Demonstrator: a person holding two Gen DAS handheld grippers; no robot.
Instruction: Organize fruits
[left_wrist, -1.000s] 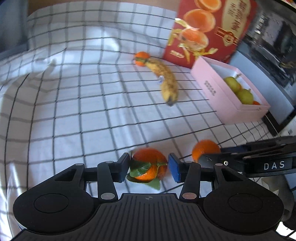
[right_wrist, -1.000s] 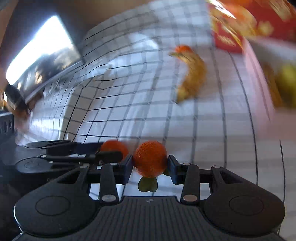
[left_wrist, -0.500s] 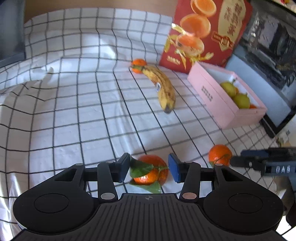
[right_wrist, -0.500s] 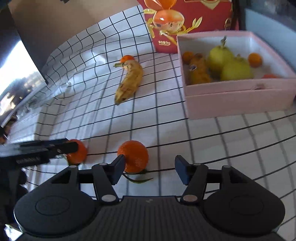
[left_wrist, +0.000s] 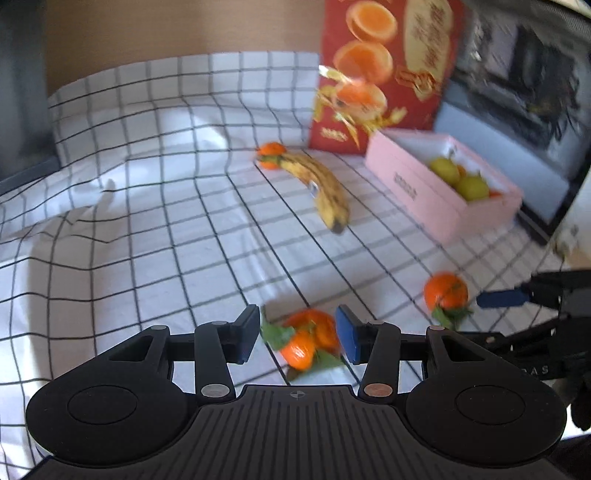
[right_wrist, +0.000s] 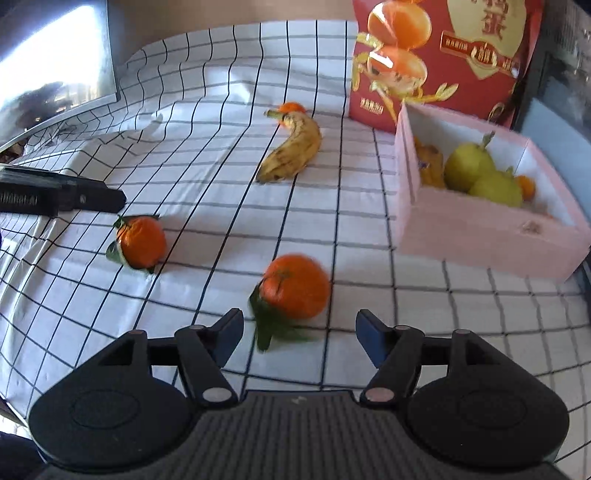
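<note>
The right gripper (right_wrist: 300, 334) tilts downward, its jaws opening wide, with a round orange mandarin with green leaves (right_wrist: 293, 286) lying free on the black-gridded white cloth (right_wrist: 207, 155) just beyond its fingertips, untouched. The left gripper (left_wrist: 297, 334), also angled down, has jaws apart around a second leafy orange mandarin (left_wrist: 308, 341); whether the pads touch it cannot be told. A pink cardboard box (right_wrist: 480, 230) holds pears.

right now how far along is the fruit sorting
Partly done. The pink box already holds two pears plus a few smaller fruits. Nothing is gripped: the right tongs are opening, with an orange lying on the cloth just ahead of them, and the left tongs straddle a leafy orange without pinching it. The banana and the small orange behind it also remain out.
</note>
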